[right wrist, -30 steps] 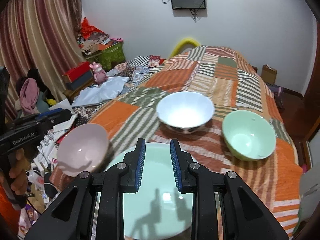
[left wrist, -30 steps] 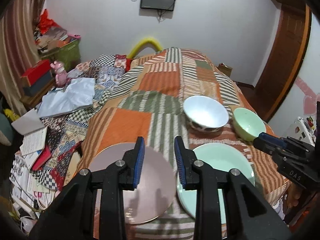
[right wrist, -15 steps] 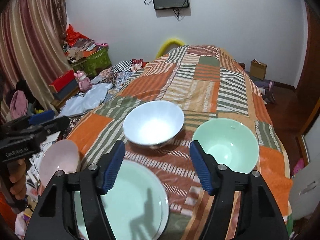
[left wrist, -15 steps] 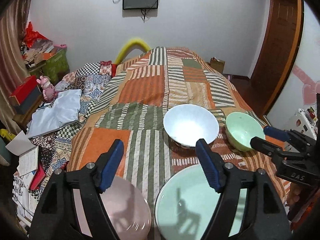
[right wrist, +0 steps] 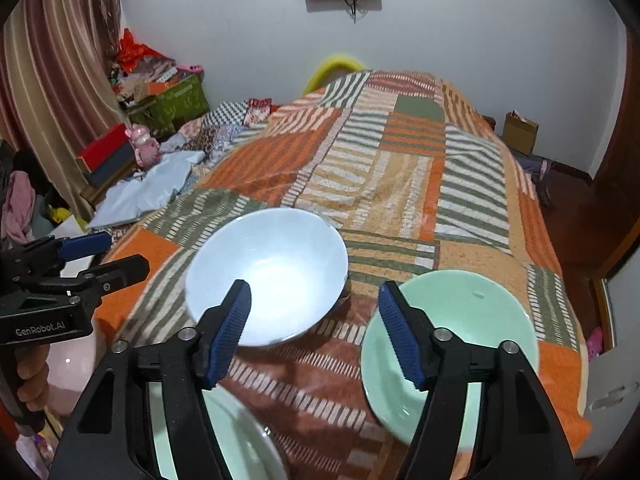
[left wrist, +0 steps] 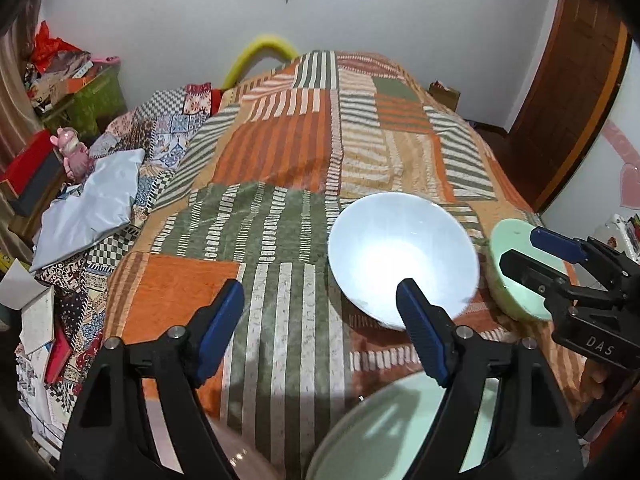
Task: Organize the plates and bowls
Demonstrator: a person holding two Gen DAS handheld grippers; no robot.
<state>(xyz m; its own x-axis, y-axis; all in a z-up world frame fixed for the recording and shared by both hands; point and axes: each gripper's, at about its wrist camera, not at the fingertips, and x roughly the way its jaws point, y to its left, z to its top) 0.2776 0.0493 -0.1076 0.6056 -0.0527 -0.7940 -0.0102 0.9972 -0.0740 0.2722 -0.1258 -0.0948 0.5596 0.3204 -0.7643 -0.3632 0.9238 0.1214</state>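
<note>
A white bowl (left wrist: 404, 256) (right wrist: 268, 272) sits upright on the patchwork bed cover (left wrist: 288, 152). A mint green bowl (right wrist: 452, 340) (left wrist: 516, 276) stands to its right. A mint green plate (left wrist: 384, 432) (right wrist: 224, 440) lies at the near edge, and a pink plate (left wrist: 236, 460) (right wrist: 76, 368) lies to its left. My left gripper (left wrist: 320, 332) is open and empty, above the cover just before the white bowl. My right gripper (right wrist: 316, 328) is open and empty, between the white bowl and the green bowl.
The bed cover (right wrist: 400, 168) stretches far back to the wall. Clutter lies left of the bed: a light blue cloth (left wrist: 92, 204), a pink toy (left wrist: 72, 156), a red box (right wrist: 104, 152), a green crate (right wrist: 176, 100). A wooden door (left wrist: 568, 92) stands at right.
Both grippers have opened wide from nearly shut. Both have moved forward over the plates toward the bowls, so the plates now sit at the bottom edge of each view.
</note>
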